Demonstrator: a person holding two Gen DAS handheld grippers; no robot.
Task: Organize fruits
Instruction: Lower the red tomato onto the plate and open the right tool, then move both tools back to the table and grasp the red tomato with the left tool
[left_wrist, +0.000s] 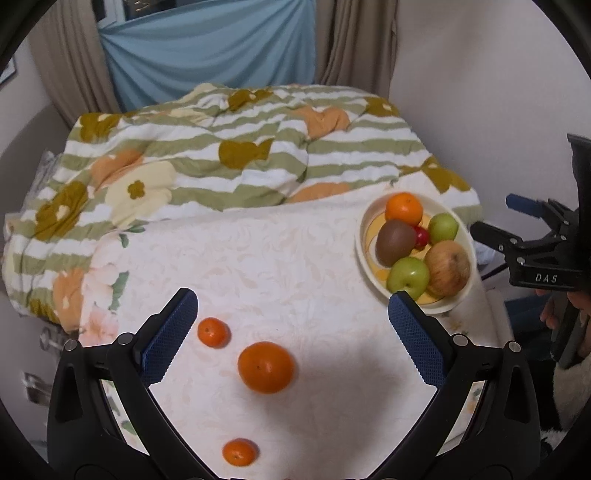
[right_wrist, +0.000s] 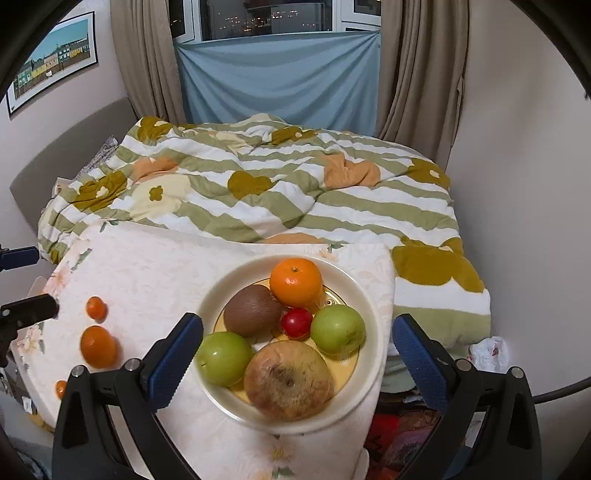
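A cream bowl (left_wrist: 364, 225) (right_wrist: 373, 317) stands at the right end of a white patterned cloth (left_wrist: 277, 258). It holds an orange (right_wrist: 295, 282), a kiwi (right_wrist: 252, 311), a small red fruit (right_wrist: 296, 323), two green apples (right_wrist: 338, 329) and a brownish apple (right_wrist: 287, 380). Three oranges lie loose on the cloth: a large one (left_wrist: 265, 367), a small one (left_wrist: 213, 332) and another small one (left_wrist: 239, 452). My left gripper (left_wrist: 291, 332) is open over the large orange, empty. My right gripper (right_wrist: 297, 354) is open, its fingers either side of the bowl, empty.
A striped flowered quilt (left_wrist: 240, 147) covers the bed behind the cloth. Curtains and a blue sheet (right_wrist: 277, 77) hang at the back. A wall is close on the right. Clutter lies on the floor below the bowl (right_wrist: 399, 435).
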